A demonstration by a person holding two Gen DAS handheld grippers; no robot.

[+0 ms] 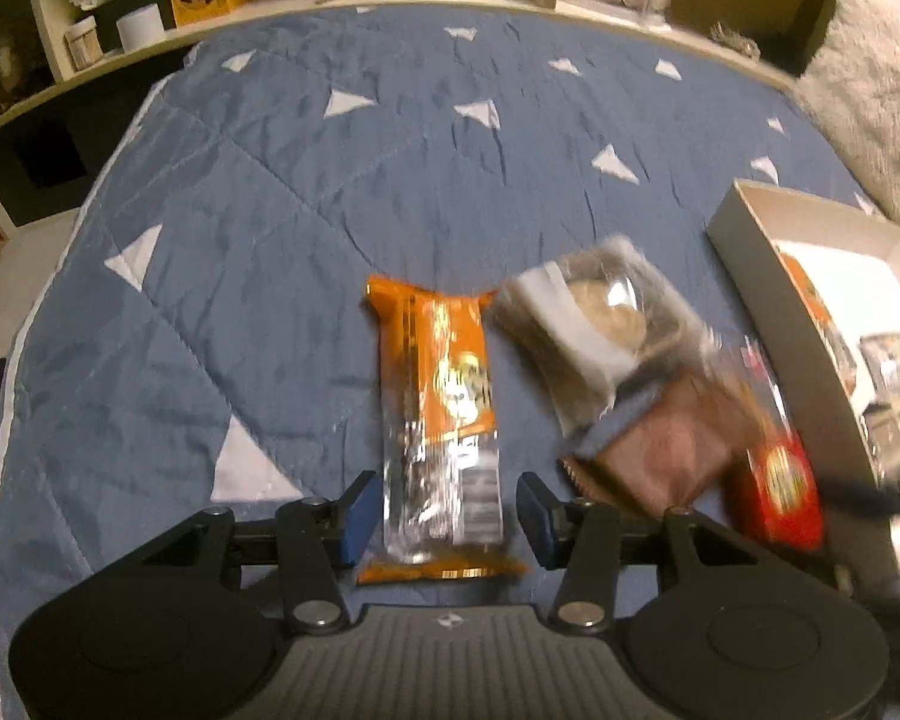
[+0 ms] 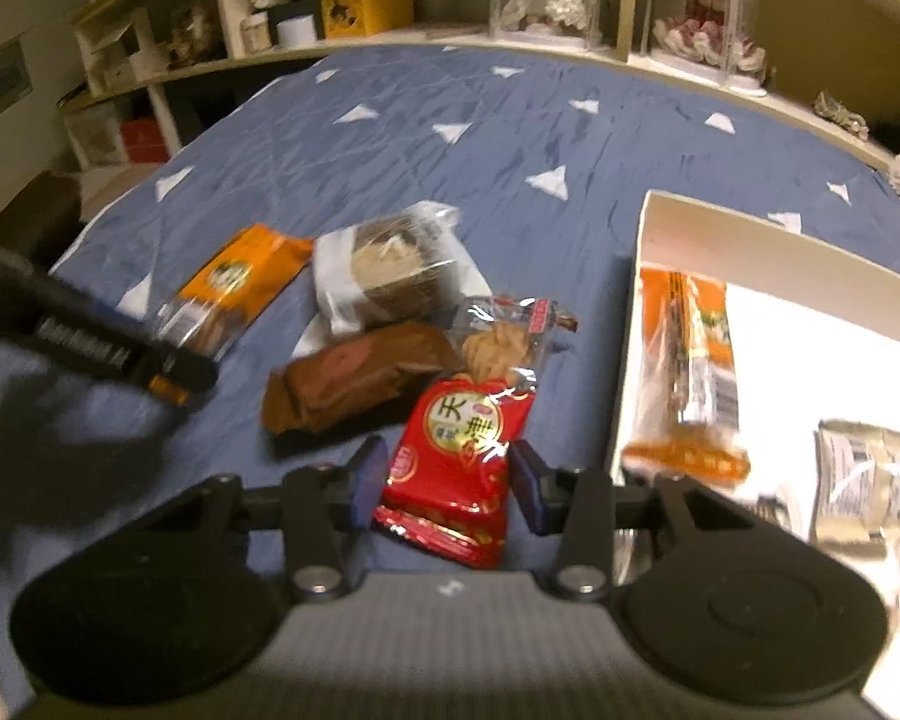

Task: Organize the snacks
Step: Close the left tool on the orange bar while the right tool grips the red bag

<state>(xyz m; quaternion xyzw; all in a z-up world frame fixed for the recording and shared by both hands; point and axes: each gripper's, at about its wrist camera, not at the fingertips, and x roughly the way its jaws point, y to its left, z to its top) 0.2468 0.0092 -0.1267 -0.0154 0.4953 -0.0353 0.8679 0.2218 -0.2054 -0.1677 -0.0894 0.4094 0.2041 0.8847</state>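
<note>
My left gripper is open, its jaws either side of the near end of an orange snack bar lying on the blue quilt; it also shows in the right wrist view. My right gripper is open around a red snack packet, which shows in the left wrist view. Beside them lie a brown wrapped cake, a clear pastry pack and a clear cracker pack. A white box on the right holds an orange bar and a silver packet.
The blue quilt with white triangles covers the bed. Shelves with boxes and doll cases run along the far edge. A fluffy light rug lies at the right. The left gripper's body shows at the left of the right wrist view.
</note>
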